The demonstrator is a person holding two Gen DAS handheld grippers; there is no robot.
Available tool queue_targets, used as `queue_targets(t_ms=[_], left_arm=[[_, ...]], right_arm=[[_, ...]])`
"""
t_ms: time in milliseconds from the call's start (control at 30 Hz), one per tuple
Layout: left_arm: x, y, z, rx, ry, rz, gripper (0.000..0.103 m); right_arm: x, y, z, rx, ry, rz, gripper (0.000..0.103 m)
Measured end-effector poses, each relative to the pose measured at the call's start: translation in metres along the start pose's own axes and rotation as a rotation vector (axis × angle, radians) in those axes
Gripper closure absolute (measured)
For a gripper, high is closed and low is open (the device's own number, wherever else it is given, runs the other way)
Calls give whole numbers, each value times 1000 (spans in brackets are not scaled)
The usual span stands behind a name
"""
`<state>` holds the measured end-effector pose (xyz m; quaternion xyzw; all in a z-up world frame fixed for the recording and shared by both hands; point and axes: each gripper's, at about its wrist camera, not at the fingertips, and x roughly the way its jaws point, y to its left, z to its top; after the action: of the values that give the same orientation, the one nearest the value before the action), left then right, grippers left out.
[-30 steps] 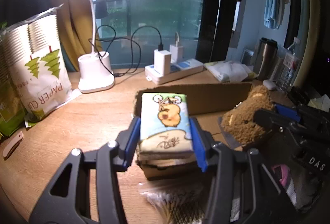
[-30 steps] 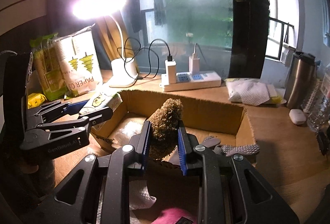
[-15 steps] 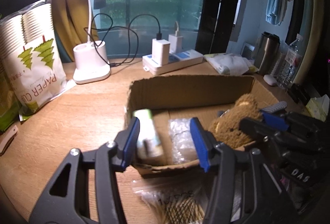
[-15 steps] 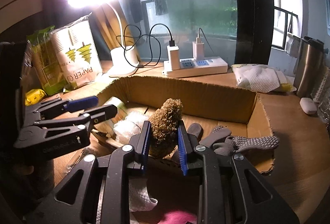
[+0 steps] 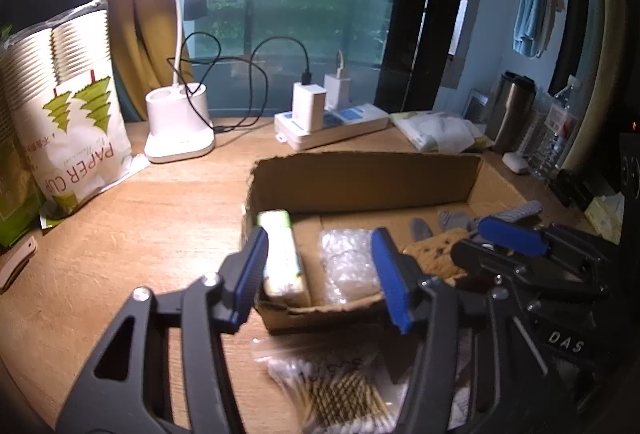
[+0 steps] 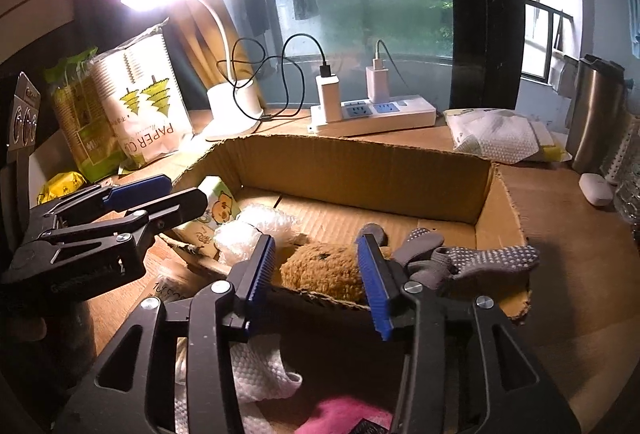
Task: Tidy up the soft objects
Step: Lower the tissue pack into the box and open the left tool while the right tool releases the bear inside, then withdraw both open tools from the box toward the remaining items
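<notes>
An open cardboard box lies on the wooden desk. Inside it are a tissue pack with a cartoon print standing on edge at the left, a bubble-wrap wad, a brown plush toy and grey dotted gloves. My left gripper is open and empty above the box's near wall. My right gripper is open, with the plush lying between its fingers in the box.
A bag of cotton swabs lies in front of the box. A white cloth and a pink item lie under my right gripper. Behind are a desk lamp, a power strip, a paper-cup bag and a steel mug.
My left gripper opened and dropped the tissue pack into the box's left end. My right gripper lowered the plush into the box and opened.
</notes>
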<state>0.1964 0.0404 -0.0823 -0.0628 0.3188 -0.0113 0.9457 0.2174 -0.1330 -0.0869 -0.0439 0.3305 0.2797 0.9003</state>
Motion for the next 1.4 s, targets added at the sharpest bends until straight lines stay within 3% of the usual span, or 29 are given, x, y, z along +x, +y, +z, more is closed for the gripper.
queue_targets(t_ms=[67,533,700,833,967,1400], left_arm=[[-4,0,0,-7,-10,-5,30],[-28,-8,-2,-1,-46,-26,30],[-38,-10,-4,3,-56,-34,29],[-46,-13,-7,10,-64,-41,29],[-55,-13,-10,1,-74,-58,21],[-79,-11,-25,5,-72,-89,18]], right_arm=[[-4,0,0,3,-7,-6,58],[-36,-1,-1,12,-60,-41,58],[-49,-2,-3,16,-83,-56,48],[-59,-1,-5,17,-94,-68,47],[-69,1,-8,14,-105,-78,47],[-98,5,-24,13,-115,-127,47]])
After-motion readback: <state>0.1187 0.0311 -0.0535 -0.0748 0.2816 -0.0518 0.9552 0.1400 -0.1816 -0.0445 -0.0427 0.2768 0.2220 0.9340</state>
